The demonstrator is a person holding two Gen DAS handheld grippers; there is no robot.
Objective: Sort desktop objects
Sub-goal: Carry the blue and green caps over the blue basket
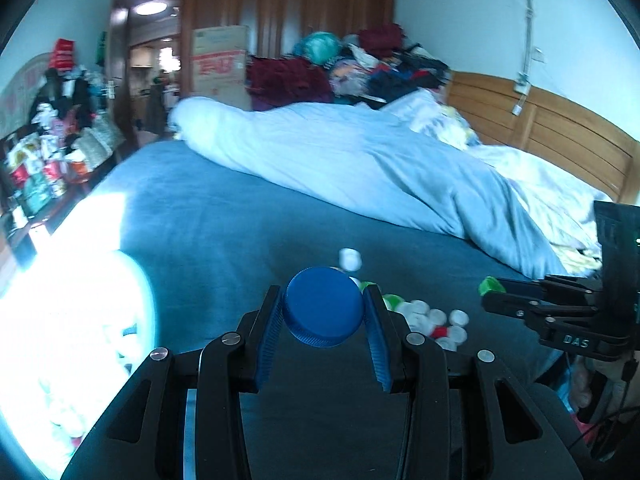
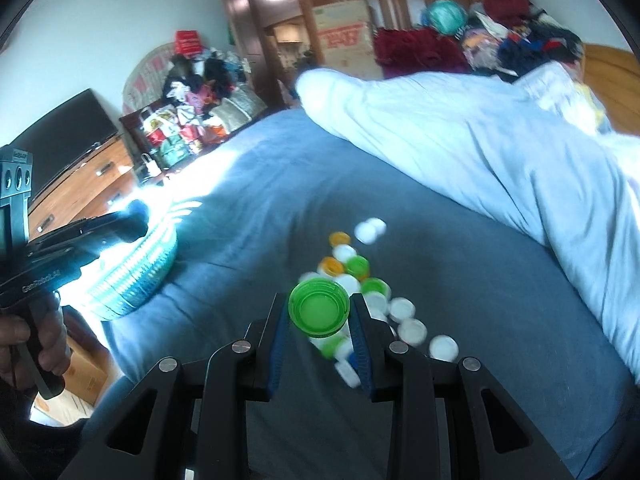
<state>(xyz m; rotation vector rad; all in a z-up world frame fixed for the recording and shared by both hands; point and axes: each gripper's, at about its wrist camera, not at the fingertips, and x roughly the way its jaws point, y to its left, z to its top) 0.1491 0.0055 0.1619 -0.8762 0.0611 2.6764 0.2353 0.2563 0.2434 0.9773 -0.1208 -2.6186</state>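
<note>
Left hand-held gripper: nearest the lens, levelled low over the bed, fingers pointing forward, clamped on one blue cap held by its ribbed sides, closed top tilted toward the camera.

Right hand-held gripper: same forward, slightly downward pose, clamped on one green cap, hollow side facing the camera. From the left wrist view it enters at the right edge, its tips carrying the green cap above the blanket.

Bed: one, covered by a blue blanket, with one pale duvet bunched across its far side and a wooden headboard at right.

Basket: one, teal woven, on the bed's left edge in strong sunlight; the left gripper's tip hangs above its rim in the right wrist view.

Loose caps: one cluster on the blanket directly beneath and beyond the right gripper. Roughly nine white, three green and two orange are visible; blur prevents an exact count. One white cap lies apart at the far end.
</note>
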